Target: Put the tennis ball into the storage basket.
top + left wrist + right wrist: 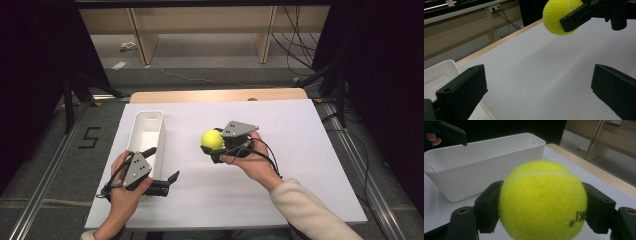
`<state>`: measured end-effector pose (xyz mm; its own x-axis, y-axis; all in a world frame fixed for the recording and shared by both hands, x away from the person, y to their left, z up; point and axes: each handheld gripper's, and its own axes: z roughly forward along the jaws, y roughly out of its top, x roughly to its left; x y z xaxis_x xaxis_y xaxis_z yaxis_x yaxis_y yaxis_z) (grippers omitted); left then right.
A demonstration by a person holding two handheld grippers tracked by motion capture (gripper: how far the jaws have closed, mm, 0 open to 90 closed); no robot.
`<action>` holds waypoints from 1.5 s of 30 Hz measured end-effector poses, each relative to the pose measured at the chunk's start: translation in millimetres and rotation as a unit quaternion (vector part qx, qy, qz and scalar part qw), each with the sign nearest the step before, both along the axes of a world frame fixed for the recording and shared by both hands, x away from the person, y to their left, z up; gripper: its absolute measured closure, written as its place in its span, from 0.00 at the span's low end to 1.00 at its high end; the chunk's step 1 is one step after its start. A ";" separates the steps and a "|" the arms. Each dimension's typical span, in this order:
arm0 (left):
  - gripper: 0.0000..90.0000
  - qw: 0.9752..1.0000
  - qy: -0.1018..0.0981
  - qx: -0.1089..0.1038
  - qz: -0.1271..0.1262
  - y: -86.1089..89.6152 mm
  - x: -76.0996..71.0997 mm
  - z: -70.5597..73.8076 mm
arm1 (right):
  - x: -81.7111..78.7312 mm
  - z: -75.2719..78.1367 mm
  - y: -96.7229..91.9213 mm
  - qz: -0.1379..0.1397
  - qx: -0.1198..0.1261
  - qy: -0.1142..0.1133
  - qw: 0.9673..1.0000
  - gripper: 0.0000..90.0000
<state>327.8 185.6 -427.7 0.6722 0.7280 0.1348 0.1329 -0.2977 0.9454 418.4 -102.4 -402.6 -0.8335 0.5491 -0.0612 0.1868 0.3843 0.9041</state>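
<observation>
A yellow tennis ball (212, 139) is held above the white table sheet (290, 150), clamped between the jaws of my right gripper (211, 141). In the right gripper view the ball (542, 202) bulges between both black jaws, with the white bin (481, 167) just beyond it. The long white bin (147, 134) lies left of the ball and looks empty. My left gripper (164, 164) is open near the bin's near end, one jaw over its rim. From the left gripper view the ball (557, 16) hangs ahead, up and to the right, in the other gripper.
The white sheet covers a wooden table whose bare far edge (215, 95) shows beyond it. Wooden shelving legs (142, 40) and cables stand on the floor behind. Metal rails (45, 175) run along both sides of the table.
</observation>
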 end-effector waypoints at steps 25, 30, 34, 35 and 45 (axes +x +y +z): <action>0.00 1.000 -0.002 0.001 -0.003 -0.2 -0.3 0.3 | 2.9 1.4 12.1 0.009 0.007 0.001 1.000 0.30; 0.00 1.000 -0.002 0.001 -0.002 0.1 -0.6 0.5 | 3.2 1.1 14.0 0.010 0.005 0.003 1.000 0.30; 0.00 1.000 -0.003 0.001 -0.002 0.0 -0.6 0.6 | 3.7 1.6 14.6 0.010 0.007 0.003 1.000 0.30; 0.00 1.000 -0.003 0.001 -0.002 0.0 -0.6 0.6 | 3.9 1.8 14.7 0.009 0.007 0.002 1.000 0.30; 0.00 1.000 -0.003 0.000 -0.001 0.1 -0.8 0.7 | 5.8 4.2 16.9 0.007 0.010 0.002 1.000 0.30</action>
